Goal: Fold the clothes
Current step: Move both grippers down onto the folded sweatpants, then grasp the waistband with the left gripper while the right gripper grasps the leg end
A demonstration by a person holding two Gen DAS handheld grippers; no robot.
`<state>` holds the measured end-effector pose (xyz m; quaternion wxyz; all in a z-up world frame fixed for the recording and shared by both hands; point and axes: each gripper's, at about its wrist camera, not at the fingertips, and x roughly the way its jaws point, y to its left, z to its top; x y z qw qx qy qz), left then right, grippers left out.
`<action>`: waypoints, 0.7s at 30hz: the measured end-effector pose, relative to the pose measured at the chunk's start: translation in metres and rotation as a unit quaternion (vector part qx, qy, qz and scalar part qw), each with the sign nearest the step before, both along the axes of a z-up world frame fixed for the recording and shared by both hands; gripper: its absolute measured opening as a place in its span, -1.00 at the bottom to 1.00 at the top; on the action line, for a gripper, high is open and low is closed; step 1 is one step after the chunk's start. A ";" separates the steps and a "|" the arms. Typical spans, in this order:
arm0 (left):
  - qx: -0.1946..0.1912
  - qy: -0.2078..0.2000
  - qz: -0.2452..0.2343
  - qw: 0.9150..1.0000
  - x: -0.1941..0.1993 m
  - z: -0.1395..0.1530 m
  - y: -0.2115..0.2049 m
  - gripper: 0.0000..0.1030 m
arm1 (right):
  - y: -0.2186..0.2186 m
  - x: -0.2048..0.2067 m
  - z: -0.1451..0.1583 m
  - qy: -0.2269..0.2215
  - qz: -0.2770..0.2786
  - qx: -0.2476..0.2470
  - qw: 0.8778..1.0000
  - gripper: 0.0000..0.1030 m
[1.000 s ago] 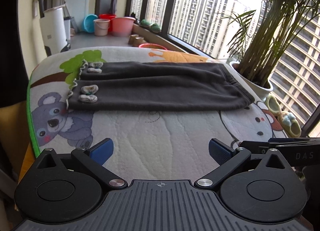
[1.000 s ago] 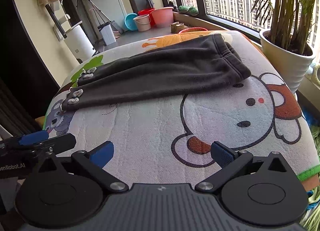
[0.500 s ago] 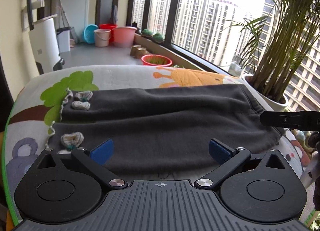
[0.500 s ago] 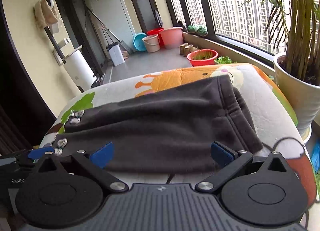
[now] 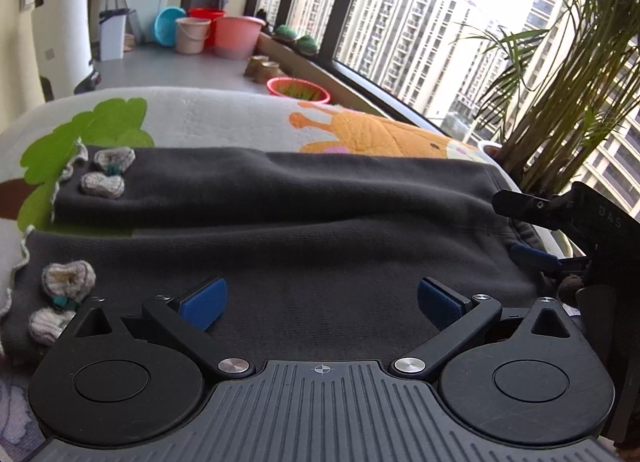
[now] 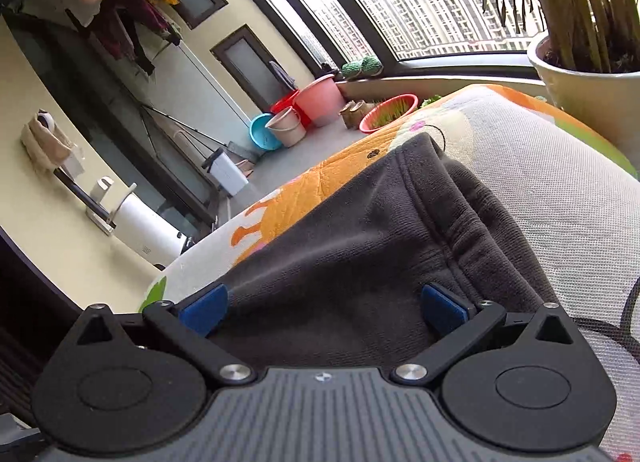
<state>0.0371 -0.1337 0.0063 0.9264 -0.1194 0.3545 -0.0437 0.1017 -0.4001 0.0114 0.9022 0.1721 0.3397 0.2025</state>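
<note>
Dark grey trousers (image 5: 304,230) lie flat across a cartoon-print mat (image 5: 224,122), legs side by side, cuffs with knitted bows (image 5: 108,172) at the left, waistband (image 6: 472,222) at the right. My left gripper (image 5: 318,302) is open, low over the near leg, fingers apart above the cloth. My right gripper (image 6: 324,308) is open, tilted, over the waistband end of the trousers (image 6: 360,254). It also shows at the right edge of the left wrist view (image 5: 532,254), by the waistband.
A potted palm (image 6: 580,74) stands just past the mat's right end. Buckets and basins (image 5: 212,36) sit on the floor beyond. The mat edge drops off at the right (image 6: 592,150).
Both grippers have moved forward from the mat's near edge to sit over the trousers. The right gripper has tilted and closed in on the waistband end. Both stay open.
</note>
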 end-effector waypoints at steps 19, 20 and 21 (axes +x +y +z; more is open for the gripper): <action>-0.004 -0.001 0.075 0.997 0.024 0.020 0.083 1.00 | -0.008 -0.010 -0.015 -0.031 0.009 0.017 0.999 1.00; -0.005 0.002 0.102 0.995 0.030 0.017 0.095 0.99 | -0.006 -0.011 -0.014 -0.032 0.009 0.010 0.999 1.00; -0.006 0.004 0.129 0.992 0.036 0.015 0.107 0.94 | -0.004 -0.011 -0.013 -0.033 0.008 0.001 0.999 0.99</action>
